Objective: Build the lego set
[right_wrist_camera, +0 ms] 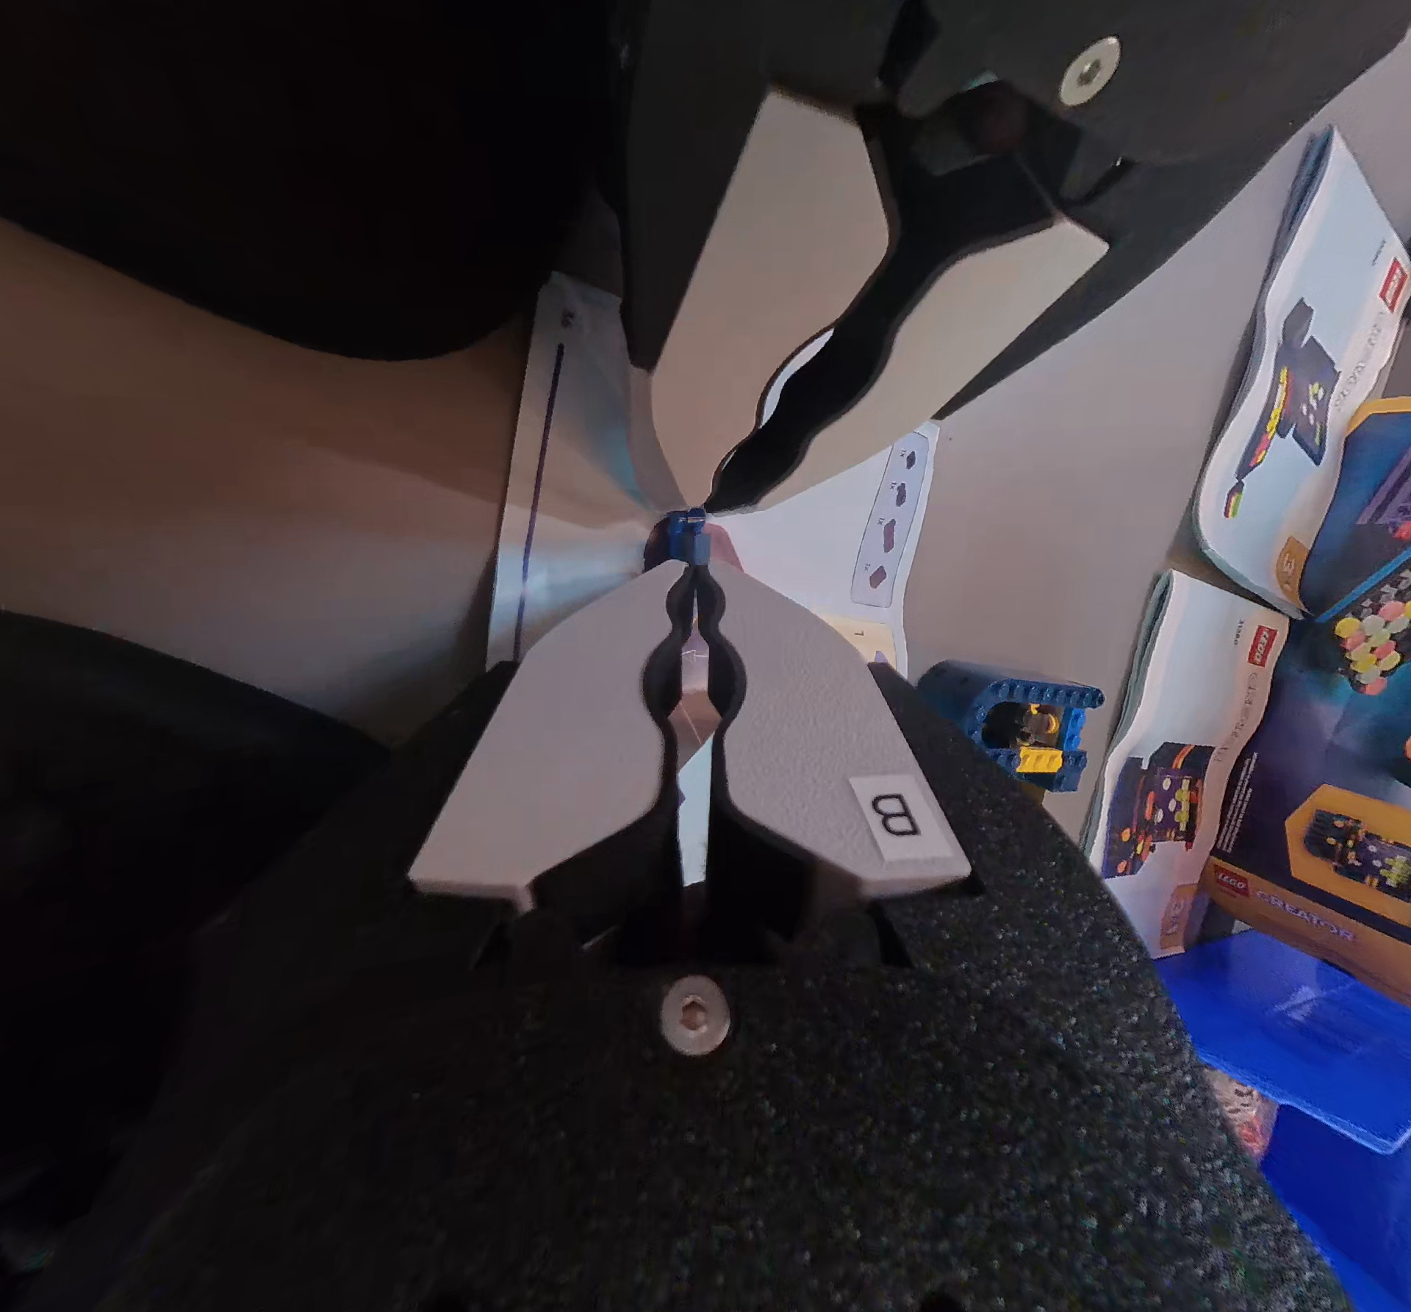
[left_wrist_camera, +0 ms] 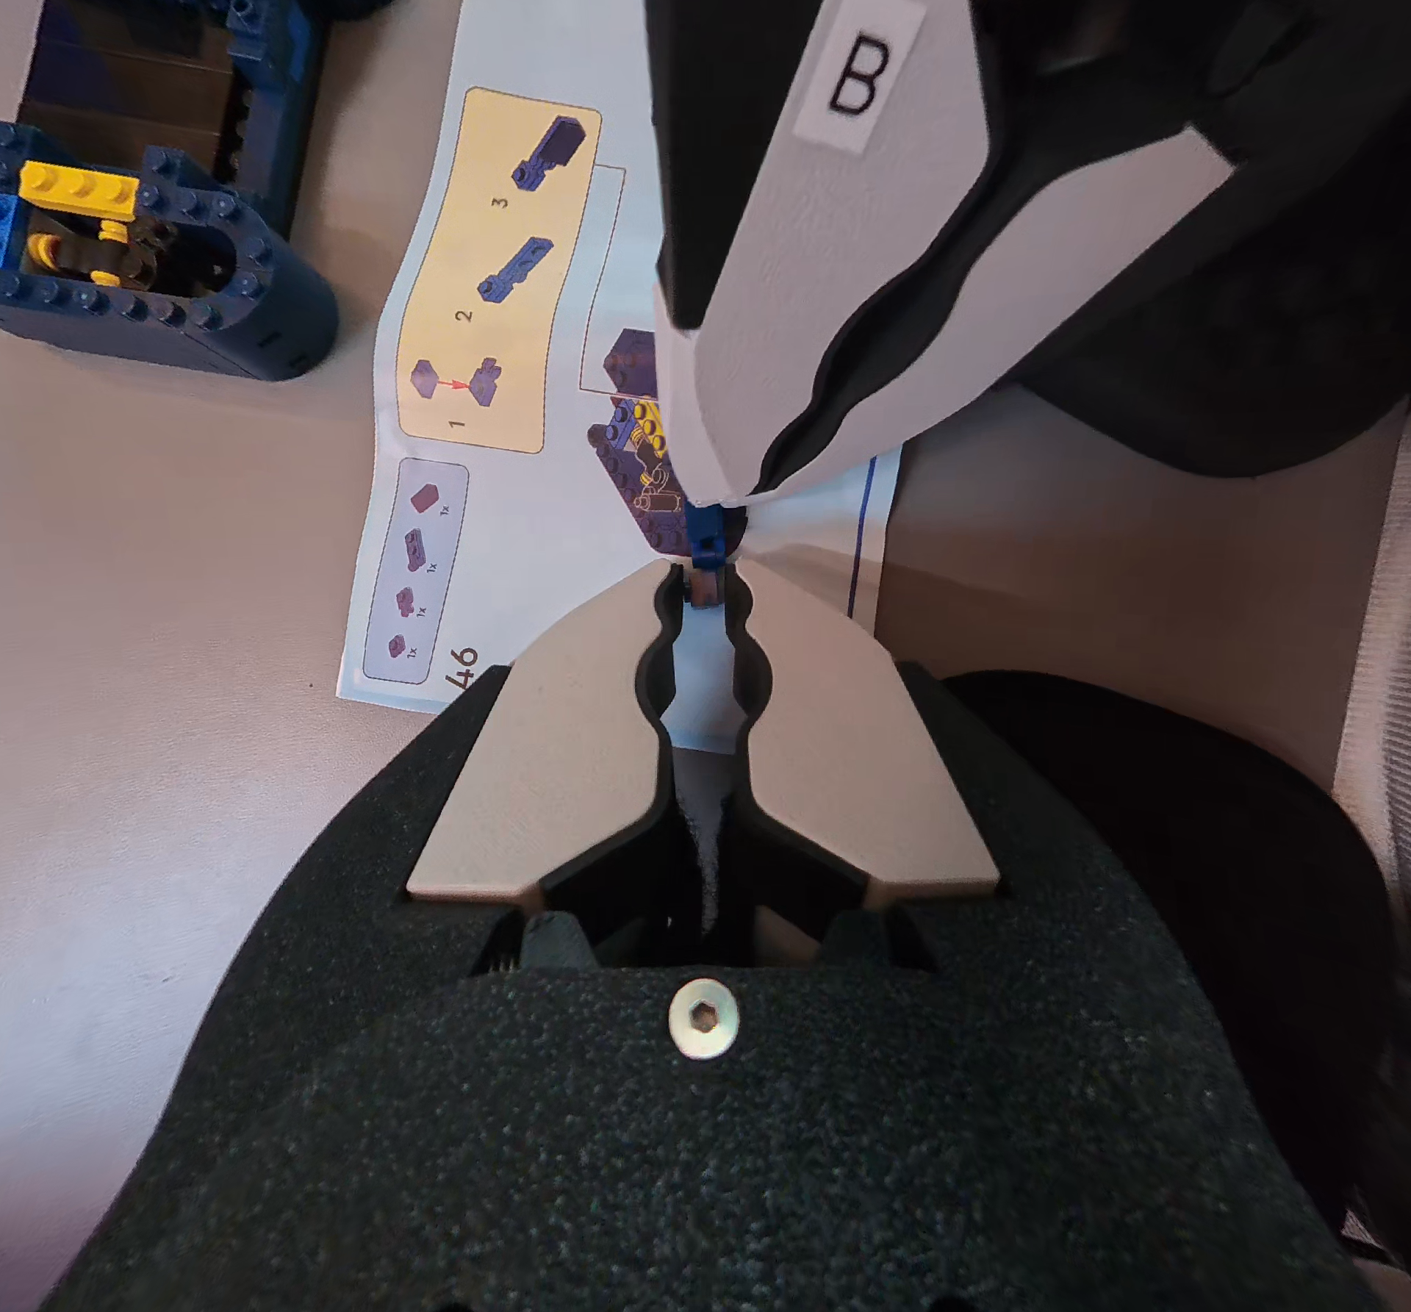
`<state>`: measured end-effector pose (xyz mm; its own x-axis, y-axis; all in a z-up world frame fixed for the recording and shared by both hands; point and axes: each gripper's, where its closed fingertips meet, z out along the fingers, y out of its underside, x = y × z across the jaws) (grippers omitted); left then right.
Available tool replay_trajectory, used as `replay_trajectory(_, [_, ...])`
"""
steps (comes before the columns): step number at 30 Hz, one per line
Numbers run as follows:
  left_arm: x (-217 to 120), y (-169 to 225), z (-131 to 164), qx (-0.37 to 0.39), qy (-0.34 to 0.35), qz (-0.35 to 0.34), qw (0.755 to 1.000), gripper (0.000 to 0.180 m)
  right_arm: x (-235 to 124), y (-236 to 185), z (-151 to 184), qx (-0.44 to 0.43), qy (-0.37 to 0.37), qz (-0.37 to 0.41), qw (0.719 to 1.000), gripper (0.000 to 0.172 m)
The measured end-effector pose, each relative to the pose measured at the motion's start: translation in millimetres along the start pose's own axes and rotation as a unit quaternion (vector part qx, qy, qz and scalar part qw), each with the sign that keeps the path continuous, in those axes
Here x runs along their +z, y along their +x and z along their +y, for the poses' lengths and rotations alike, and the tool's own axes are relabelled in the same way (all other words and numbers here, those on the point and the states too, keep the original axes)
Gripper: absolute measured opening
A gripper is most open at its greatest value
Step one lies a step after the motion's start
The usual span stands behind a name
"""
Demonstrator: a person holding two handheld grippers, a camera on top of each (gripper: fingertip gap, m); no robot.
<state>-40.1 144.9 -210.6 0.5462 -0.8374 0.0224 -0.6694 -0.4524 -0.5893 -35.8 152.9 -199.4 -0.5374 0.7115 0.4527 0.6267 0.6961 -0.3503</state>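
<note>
In the left wrist view my left gripper [left_wrist_camera: 704, 576] is shut on a small dark brick piece [left_wrist_camera: 704, 590] pinched at its fingertips. The right gripper [left_wrist_camera: 714, 500], with white fingers, comes in from the top and is shut on a small blue brick piece [left_wrist_camera: 706, 531]. The two pieces touch end to end between the two grippers' tips. In the right wrist view my right gripper [right_wrist_camera: 695, 573] pinches the blue piece [right_wrist_camera: 696, 551], and the left gripper [right_wrist_camera: 699, 504] meets it from above. Both are held above an open instruction page [left_wrist_camera: 527, 512].
A dark blue brick model [left_wrist_camera: 160, 267] with yellow parts stands on the table at upper left; it also shows in the right wrist view [right_wrist_camera: 1015, 725]. Booklets [right_wrist_camera: 1298, 359] and a toy box [right_wrist_camera: 1328, 817] lie at the right, above a blue tray [right_wrist_camera: 1298, 1031]. A dark sleeve [left_wrist_camera: 1191, 893] is at the right. Only a small space, under 4 cm, lies between the two pairs of fingers.
</note>
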Motion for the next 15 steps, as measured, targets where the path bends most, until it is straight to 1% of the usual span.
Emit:
replay_trajectory(1, [0.0, 0.0, 0.0, -0.001, 0.003, 0.002, 1.000, 0.009, 0.2, -0.2, -0.1, -0.003, -0.002, -0.004, 1.000, 0.000])
replay_trajectory(7, [0.3, 0.1, -0.6, -0.013, 0.015, 0.004, 1.000, 0.009, -1.9, -1.9, 3.0, -0.002, -0.029, -0.024, 0.999, 0.000])
replay_trajectory(13, [0.9, -0.3, -1.7, -0.014, 0.029, 0.003, 0.999, 0.008, 0.3, -9.6, 6.1, 0.013, -0.046, -0.064, 0.997, 0.000])
replay_trajectory(15, [0.9, -0.3, -1.8, -0.013, 0.032, 0.004, 0.999, 0.008, -0.1, -7.9, 4.7, 0.010, -0.040, -0.061, 0.997, 0.000])
